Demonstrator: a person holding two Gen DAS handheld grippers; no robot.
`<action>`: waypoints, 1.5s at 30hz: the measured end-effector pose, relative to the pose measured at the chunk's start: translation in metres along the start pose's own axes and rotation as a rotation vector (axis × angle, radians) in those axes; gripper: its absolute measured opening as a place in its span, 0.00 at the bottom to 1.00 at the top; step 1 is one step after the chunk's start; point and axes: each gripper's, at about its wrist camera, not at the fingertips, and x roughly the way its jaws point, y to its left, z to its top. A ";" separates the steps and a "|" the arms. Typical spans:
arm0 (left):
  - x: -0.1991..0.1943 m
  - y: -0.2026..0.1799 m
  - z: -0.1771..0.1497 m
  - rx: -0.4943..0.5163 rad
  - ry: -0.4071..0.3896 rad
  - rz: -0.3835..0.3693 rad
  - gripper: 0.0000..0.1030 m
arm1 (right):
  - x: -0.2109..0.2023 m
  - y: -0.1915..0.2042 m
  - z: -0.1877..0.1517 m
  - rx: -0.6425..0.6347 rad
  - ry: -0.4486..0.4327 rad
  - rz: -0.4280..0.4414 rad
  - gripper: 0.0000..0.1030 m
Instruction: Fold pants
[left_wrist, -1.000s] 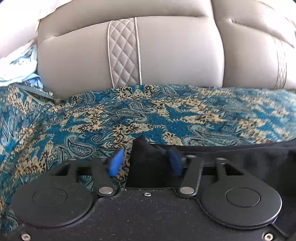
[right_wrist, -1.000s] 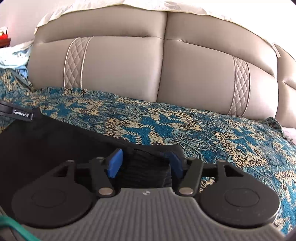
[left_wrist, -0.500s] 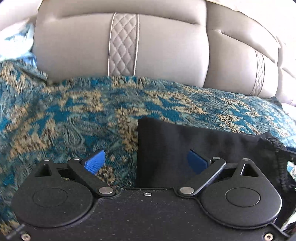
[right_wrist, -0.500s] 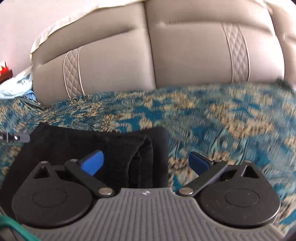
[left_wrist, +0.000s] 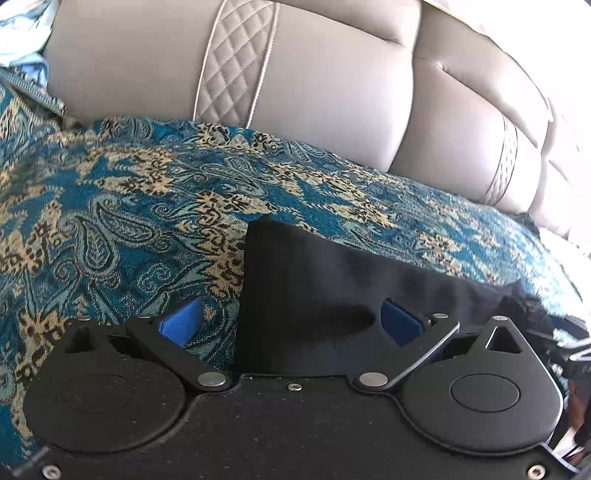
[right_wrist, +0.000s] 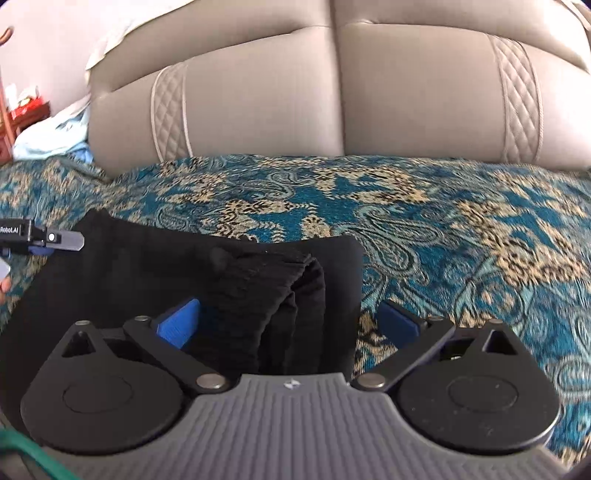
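Observation:
The black pants (left_wrist: 314, 288) lie folded in layers on a blue and gold paisley bedspread (left_wrist: 129, 206). My left gripper (left_wrist: 291, 321) is open above the pants' left corner, its blue pads apart and holding nothing. In the right wrist view the pants (right_wrist: 229, 280) show a ribbed waistband edge and stacked folds. My right gripper (right_wrist: 288, 321) is open above their right edge. The left gripper's tip (right_wrist: 55, 238) shows at the far left of that view.
A beige padded headboard (right_wrist: 332, 92) stands right behind the bedspread (right_wrist: 461, 229). Light blue and white cloth (right_wrist: 55, 133) lies at the far left by the headboard. A green cord (right_wrist: 22, 450) crosses the bottom left corner.
Both grippers were shut on the black fabric one second ago. They opened, let it go, and the pants now lie flat. Both have drawn back slightly.

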 end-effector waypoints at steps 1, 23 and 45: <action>0.000 -0.003 -0.002 0.027 -0.004 0.009 0.99 | 0.001 0.000 0.000 -0.007 -0.001 0.007 0.99; 0.013 -0.016 -0.005 0.142 -0.013 0.006 0.93 | 0.001 0.000 0.006 0.051 -0.021 0.103 0.65; 0.032 0.025 0.067 0.045 -0.201 0.279 0.20 | 0.093 0.075 0.079 0.091 -0.088 0.066 0.33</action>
